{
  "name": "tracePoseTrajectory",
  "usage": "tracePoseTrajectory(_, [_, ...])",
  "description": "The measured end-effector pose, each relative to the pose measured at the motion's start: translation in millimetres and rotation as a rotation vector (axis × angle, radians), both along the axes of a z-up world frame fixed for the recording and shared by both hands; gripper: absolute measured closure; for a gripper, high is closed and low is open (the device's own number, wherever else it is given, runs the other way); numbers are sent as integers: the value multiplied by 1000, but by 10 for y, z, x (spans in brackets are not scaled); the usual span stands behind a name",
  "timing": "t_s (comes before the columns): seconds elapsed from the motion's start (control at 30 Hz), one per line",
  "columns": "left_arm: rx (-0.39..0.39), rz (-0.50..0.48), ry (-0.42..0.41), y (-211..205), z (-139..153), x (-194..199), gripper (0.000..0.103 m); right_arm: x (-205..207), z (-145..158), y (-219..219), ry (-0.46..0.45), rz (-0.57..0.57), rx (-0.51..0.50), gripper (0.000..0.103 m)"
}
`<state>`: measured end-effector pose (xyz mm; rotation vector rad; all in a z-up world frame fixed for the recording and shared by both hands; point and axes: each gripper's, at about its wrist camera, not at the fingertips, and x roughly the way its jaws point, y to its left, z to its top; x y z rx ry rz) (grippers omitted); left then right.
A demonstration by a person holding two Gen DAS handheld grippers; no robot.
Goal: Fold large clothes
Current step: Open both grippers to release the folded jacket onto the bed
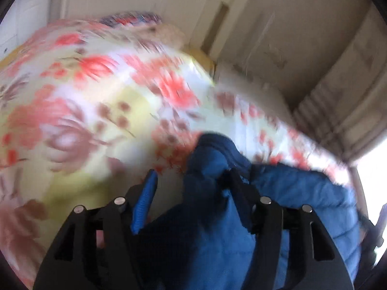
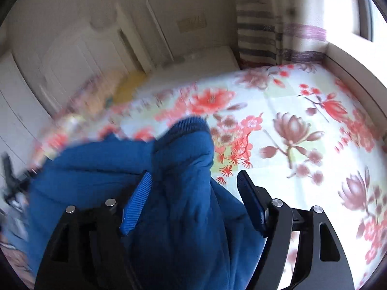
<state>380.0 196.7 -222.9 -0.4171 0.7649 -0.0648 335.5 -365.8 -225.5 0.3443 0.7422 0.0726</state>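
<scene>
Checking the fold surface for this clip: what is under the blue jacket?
The blue jacket lies bunched on a floral bedsheet, which shows all around it. Whatever sits directly beneath the jacket is covered by its fabric, and both views are blurred.

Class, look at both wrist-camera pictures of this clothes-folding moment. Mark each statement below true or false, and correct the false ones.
1. The garment is a blue padded jacket. True.
2. The bed sheet is plain white. False: it has a red and brown flower print.
3. The right gripper has its jaws apart, with jacket fabric bulging between them. True.
4. The left gripper has no fabric between its jaws. False: blue jacket fabric lies between them.
5. A striped curtain hangs beside the window. True.
6. The jacket lies neatly folded flat. False: it is bunched up.
</scene>
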Motion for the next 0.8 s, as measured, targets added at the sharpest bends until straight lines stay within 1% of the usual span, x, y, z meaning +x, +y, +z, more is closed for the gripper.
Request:
tracePoseTrajectory(0.03, [-30, 30, -48, 136, 106, -169, 37, -186, 81, -67, -37, 7, 33, 32])
tracePoseTrajectory(0.07, [-41, 40, -69, 210, 149, -307, 30, -343, 165, -89, -69, 22, 42, 30])
tracePoseTrajectory(0.1, [-43, 39, -91, 315, 211, -511, 26, -541, 245, -131, -104, 35, 37, 24])
tracePoseTrajectory(0.13, [-38, 11, -111, 405, 250, -729, 24, -810, 322, -150, -146, 47, 9, 21])
tracePoseTrajectory(0.17, [-32, -12, -122, 461, 267, -896, 20, -972, 322, -170, -166, 59, -10, 19])
tracePoseTrajectory(0.2, [-22, -35, -130, 531, 241, -1097, 15, -1234, 321, -176, -186, 87, -32, 19])
tracePoseTrajectory(0.23, [-20, -61, -133, 610, 175, -1381, 14, -1390, 293, -183, -193, 108, -36, 19])
tracePoseTrajectory(0.3, [-50, -115, -116, 698, 26, -1726, 13, -1735, 173, -165, -191, 155, -24, 19])
tracePoseTrajectory(0.33, [-79, -157, -96, 719, -102, -1945, 13, -1908, 63, -128, -172, 176, -17, 19])
tracePoseTrajectory(0.43, [-118, -216, -73, 677, -331, -2357, 13, -2199, -158, 1, -147, 217, -19, 19])
tracePoseTrajectory(0.53, [-133, -264, -76, 542, -476, -2468, 12, -2316, -337, 126, -138, 230, -22, 21])
tracePoseTrajectory(0.63, [-115, -300, -66, 388, -501, -2379, 12, -2298, -321, 206, -140, 222, -53, 23])
tracePoseTrajectory(0.67, [-88, -311, -57, 312, -505, -2340, 10, -2287, -326, 210, -142, 226, -46, 26])
tracePoseTrajectory(0.7, [-64, -303, -51, 266, -515, -2301, 6, -2269, -341, 204, -135, 224, -36, 29])
tracePoseTrajectory(0.73, [-52, -293, -52, 224, -508, -2270, 6, -2254, -352, 198, -131, 223, -32, 30])
tracePoseTrajectory(0.77, [-51, -287, -52, 221, -516, -2259, 5, -2275, -352, 206, -134, 221, -31, 35])
tracePoseTrajectory(0.8, [-55, -272, -53, 223, -507, -2239, 6, -2289, -348, 199, -146, 212, -31, 46])
